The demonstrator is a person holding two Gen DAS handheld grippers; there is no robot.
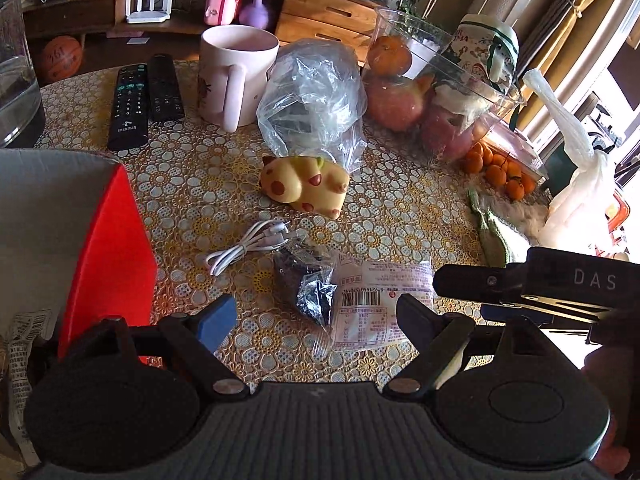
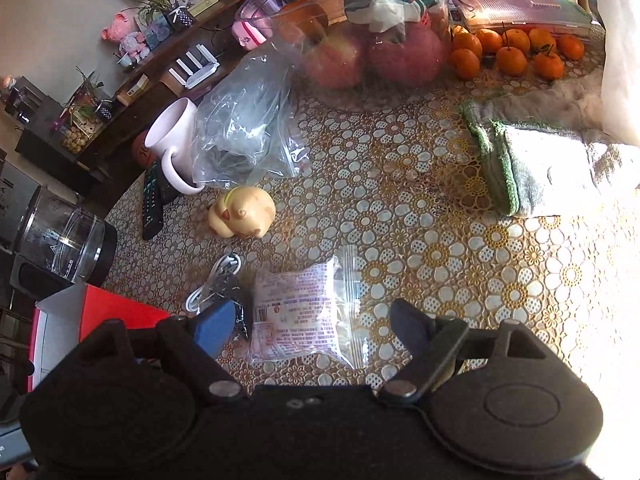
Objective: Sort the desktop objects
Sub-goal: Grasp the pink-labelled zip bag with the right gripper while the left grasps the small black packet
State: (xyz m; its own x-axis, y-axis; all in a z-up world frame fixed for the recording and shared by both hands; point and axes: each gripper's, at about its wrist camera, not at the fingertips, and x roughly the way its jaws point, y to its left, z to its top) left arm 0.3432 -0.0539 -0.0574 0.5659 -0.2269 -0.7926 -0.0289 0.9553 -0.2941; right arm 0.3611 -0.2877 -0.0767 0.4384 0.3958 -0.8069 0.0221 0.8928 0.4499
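My left gripper hangs open over the flowered tablecloth. Below its jaws lie a dark foil packet and a clear snack packet with a barcode; neither pad touches them. A coiled white cable and a yellow pig toy lie further ahead. My right gripper is open too, above the same snack packet, with the cable and the pig toy to its left. In the left wrist view the right gripper reaches in from the right.
A red box stands at the left. Two black remotes, a pink mug and a crumpled clear bag sit at the back. A clear fruit container, small oranges, a folded cloth and a glass jug ring the table.
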